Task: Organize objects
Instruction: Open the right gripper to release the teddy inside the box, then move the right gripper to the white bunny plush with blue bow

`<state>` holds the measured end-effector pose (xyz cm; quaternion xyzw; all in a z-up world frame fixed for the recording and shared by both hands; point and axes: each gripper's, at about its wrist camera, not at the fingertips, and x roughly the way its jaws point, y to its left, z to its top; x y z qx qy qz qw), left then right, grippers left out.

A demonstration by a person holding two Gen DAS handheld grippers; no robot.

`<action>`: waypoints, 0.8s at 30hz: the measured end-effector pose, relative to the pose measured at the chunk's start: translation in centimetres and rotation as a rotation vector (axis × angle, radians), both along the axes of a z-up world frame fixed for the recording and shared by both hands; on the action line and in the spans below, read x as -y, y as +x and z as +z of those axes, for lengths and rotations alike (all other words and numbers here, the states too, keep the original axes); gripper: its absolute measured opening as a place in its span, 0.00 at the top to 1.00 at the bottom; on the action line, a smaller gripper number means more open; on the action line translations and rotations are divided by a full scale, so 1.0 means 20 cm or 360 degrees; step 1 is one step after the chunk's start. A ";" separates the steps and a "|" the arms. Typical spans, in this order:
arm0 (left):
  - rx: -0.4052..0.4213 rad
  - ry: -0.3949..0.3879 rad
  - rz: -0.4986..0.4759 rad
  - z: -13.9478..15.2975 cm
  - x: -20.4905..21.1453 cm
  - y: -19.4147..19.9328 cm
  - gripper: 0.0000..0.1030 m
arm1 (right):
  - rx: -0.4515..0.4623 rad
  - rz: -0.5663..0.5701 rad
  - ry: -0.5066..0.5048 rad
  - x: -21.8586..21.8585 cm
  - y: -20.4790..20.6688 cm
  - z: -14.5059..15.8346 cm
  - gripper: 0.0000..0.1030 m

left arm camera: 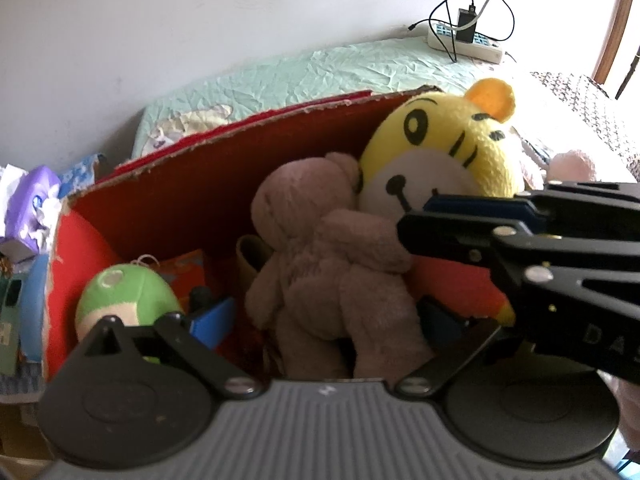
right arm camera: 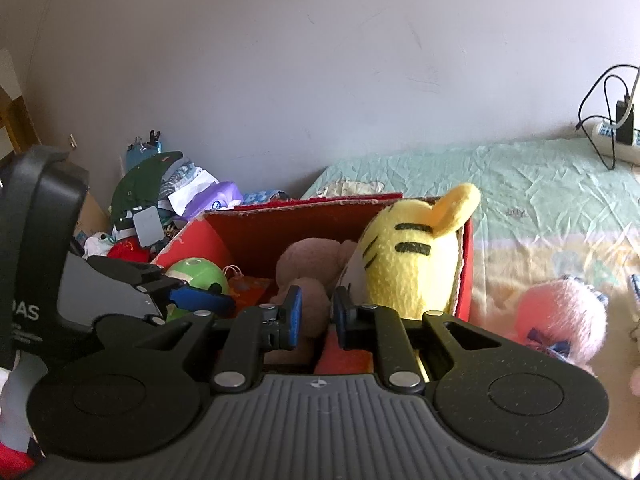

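A: Near first. Right hand-held gripper (right arm camera: 316,316) sits at the near rim of the red cardboard box (right arm camera: 256,220), angled down into it. Blue pads stand a narrow gap apart, nothing pinched between them. The brown plush bear (right arm camera: 308,264) shows through the gap, just beyond the tips.

B: So the right one is empty?

A: Yes, as far as both wrist views show. In the left view it comes in from the right as a black beak, tips (left arm camera: 416,220) touching or nearly touching the bear's (left arm camera: 320,256) upper side, below the chin of the yellow tiger plush (left arm camera: 444,148).

B: And the left hand-held gripper (left arm camera: 320,320)?

A: Jaws wide, one either side of the bear's lower body. Pads not visibly pressing, so I call it open around the bear, not gripping. It points steeply down into the box.

B: Which hand is nearer the bear?

A: Left, by my judgement; it already straddles it. The bear stands roughly upright, long axis top to bottom, back turned to the left camera.

B: Further in?

A: Green round plush (left arm camera: 128,300) in the near-left corner of the box; the tiger leans in the far-right corner. The box sits on the bed (right arm camera: 540,184). A pink plush (right arm camera: 560,320) lies outside on the bed, right of the box, not yet put away.

B: Far edge?

A: Power strip (left arm camera: 464,44) with cables, far right corner of the bed.
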<state>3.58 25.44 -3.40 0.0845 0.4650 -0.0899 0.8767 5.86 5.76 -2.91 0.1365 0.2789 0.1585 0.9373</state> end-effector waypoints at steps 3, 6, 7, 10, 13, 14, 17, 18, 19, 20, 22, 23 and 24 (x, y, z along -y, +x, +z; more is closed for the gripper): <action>0.0039 0.0049 -0.0003 0.02 0.01 -0.02 0.06 | 0.0011 -0.0001 -0.0001 0.00 -0.02 0.01 0.82; 0.0066 0.0094 0.0002 0.04 0.02 -0.04 0.06 | 0.0013 -0.0005 0.0018 0.00 -0.04 0.02 0.82; 0.0072 0.0107 0.0006 0.04 0.03 -0.04 0.06 | 0.0012 -0.0009 0.0028 0.00 -0.04 0.03 0.82; 0.0085 0.0137 0.0020 0.05 0.04 -0.05 0.05 | 0.0003 -0.0043 0.0063 0.02 -0.05 0.03 0.81; 0.0091 0.0158 0.0038 0.06 0.04 -0.06 0.05 | -0.0001 -0.0076 0.0109 0.04 -0.06 0.04 0.81; 0.0094 0.0163 0.0044 0.06 0.04 -0.06 0.05 | -0.0002 -0.0085 0.0120 0.05 -0.06 0.04 0.81; 0.0089 0.0170 0.0069 0.07 0.03 -0.07 0.05 | 0.0000 -0.0100 0.0118 0.05 -0.07 0.05 0.80; 0.0088 0.0169 0.0079 0.07 0.02 -0.07 0.05 | 0.0003 -0.0100 0.0112 0.05 -0.07 0.05 0.80; 0.0087 0.0167 0.0088 0.07 0.03 -0.07 0.05 | 0.0005 -0.0101 0.0110 0.05 -0.08 0.05 0.80; 0.0087 0.0165 0.0095 0.07 0.02 -0.08 0.05 | 0.0007 -0.0102 0.0112 0.04 -0.08 0.06 0.80; 0.0091 0.0159 0.0109 0.08 0.02 -0.09 0.05 | 0.0008 -0.0101 0.0113 0.04 -0.09 0.06 0.77; 0.0094 0.0157 0.0115 0.09 0.02 -0.10 0.05 | 0.0007 -0.0101 0.0110 0.04 -0.10 0.07 0.77; 0.0099 0.0156 0.0123 0.10 0.02 -0.10 0.05 | 0.0008 -0.0101 0.0104 0.04 -0.10 0.07 0.77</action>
